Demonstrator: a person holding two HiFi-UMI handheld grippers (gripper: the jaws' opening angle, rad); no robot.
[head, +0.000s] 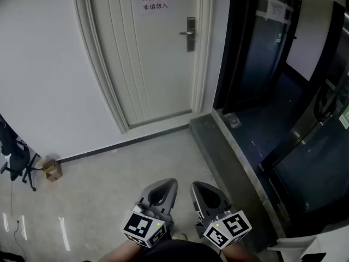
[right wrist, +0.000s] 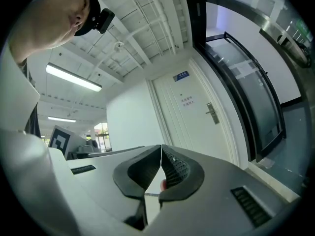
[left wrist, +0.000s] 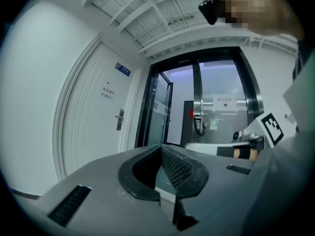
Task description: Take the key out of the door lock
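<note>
Two handheld grippers, grey bodies with black ribbed jaw pads, sit low and side by side at the near edge of the head view.

Left gripper (head: 165, 186): jaws pressed together tip to tip, nothing between them.

Right gripper (head: 199, 188): jaws likewise closed, empty.

Each carries a white cube with black square markers: left marker cube (head: 144, 228), right marker cube (head: 227, 229). Both grippers point towards the door and touch nothing.

One pale speckled tile floor (head: 109, 190) lies beneath the grippers, with streaks of reflected light at its left.

One white panelled door (head: 152, 64), closed in a white moulded frame, stands well apart from both grippers across the floor.

One metal lock plate with lever handle (head: 190, 34) is on the door's right side, lever pointing left.

Key: possibly in this plate, yet too small to make out in any view.

One white paper sign (head: 155, 3) with two lines of printed characters is on the upper door.

One small blue plate (left wrist: 123, 69) is on the wall by the door's top corner.

One dark stone threshold (head: 234, 157) lies right of the door, running along dark glass doors (head: 262, 42).

One small brown cardboard box (head: 53, 169) stands against the white wall (head: 49, 81) at left, just beside a black office chair (head: 16, 157).
</note>
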